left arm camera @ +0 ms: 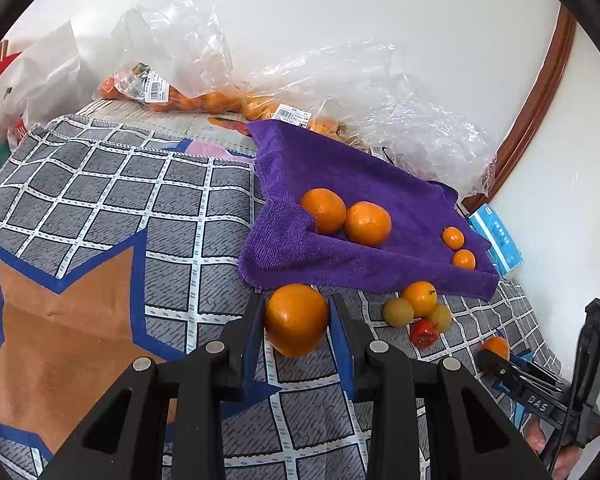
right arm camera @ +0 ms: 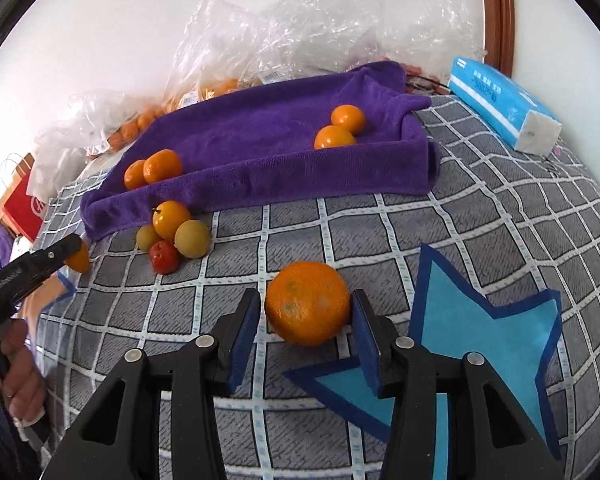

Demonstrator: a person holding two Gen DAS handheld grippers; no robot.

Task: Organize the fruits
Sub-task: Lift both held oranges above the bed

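Bags of fruit [left arm camera: 172,60] are seen at far left rear, against the wall. The left tongs [left arm camera: 296,312] are clamped on the left orange [left arm camera: 296,322], both pads pressed to its sides, and it is held just above the checked cover [left arm camera: 120,184]. A loose fruit cluster [right arm camera: 172,236] (one orange-yellow, two yellow-green, one red) is left on the cover just in front of the towel [right arm camera: 260,152]. The towel's long axis runs left to right across both views. A large pair [left arm camera: 344,216] is parked at its left end and a small pair [left arm camera: 458,248] at its right end. The right tongs [right arm camera: 306,304] are set around the right orange [right arm camera: 308,304], which appears to rest on the cover. A thin gap is seen at each pad, so these tongs are judged not yet closed on it. A tissue pack [right arm camera: 504,108] is noted far right. Key relation: the towel lies straight ahead of both tongs, past the cluster. The left end with the large pair is nearer the left hand. Both oranges look large, so that end is judged the likely target, and the cluster should be cleared on the way.
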